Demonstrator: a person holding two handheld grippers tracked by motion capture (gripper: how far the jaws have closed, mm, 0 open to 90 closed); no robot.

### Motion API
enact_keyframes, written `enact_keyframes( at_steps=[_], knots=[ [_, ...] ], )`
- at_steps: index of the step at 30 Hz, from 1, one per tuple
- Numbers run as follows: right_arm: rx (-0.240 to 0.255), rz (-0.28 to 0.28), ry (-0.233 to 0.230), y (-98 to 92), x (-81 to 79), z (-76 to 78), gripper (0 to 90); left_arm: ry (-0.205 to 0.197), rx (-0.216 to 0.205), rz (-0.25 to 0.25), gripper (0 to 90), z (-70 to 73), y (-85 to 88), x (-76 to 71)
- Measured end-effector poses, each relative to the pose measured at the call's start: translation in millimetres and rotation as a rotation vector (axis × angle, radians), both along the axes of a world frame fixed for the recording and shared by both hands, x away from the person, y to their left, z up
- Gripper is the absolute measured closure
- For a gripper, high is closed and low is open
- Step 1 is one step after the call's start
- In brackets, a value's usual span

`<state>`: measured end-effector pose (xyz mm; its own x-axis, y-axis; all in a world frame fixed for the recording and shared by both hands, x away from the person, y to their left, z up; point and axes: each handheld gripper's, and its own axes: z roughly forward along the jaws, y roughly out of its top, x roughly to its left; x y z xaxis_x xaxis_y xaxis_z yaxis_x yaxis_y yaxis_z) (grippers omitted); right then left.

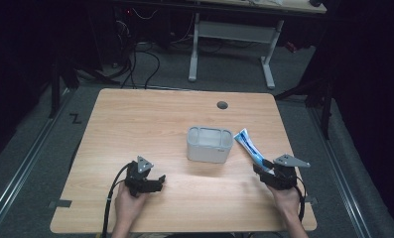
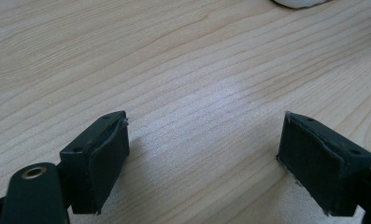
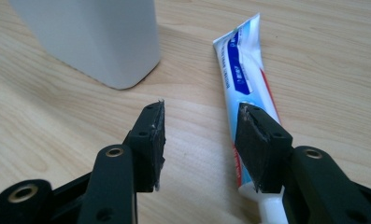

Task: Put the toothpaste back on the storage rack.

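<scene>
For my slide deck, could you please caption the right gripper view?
Right gripper, jaws open, beside a toothpaste tube lying on the wooden table near a white container.

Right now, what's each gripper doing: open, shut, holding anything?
Left gripper: open wide, nothing between the jaws, bare table under it.
Right gripper: open, holding nothing; one jaw sits over the toothpaste tube, with no grip on it.

Left half of table (image 1: pixel 135 119): bare wood, open passage.
Centre: grey bin (image 1: pixel 209 144) stands upright and blocks the middle.
Right of bin: toothpaste tube (image 1: pixel 251 148) lies flat; the gap to the bin looks narrow.
Far edge: cable hole (image 1: pixel 222 105), flush with the tabletop.
</scene>
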<state>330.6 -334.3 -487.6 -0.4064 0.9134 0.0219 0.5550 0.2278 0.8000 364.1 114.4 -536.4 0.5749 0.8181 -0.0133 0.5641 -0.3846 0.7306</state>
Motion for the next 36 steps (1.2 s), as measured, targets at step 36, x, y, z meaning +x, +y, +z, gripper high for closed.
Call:
enact_keyframes(
  at_steps=[36],
  knots=[
    [-0.118, -0.021, 0.133, 12.6, 75.1, 29.3, 49.5, 0.002, -0.002, -0.003, 16.5, 0.0, 0.3, -0.1]
  ],
)
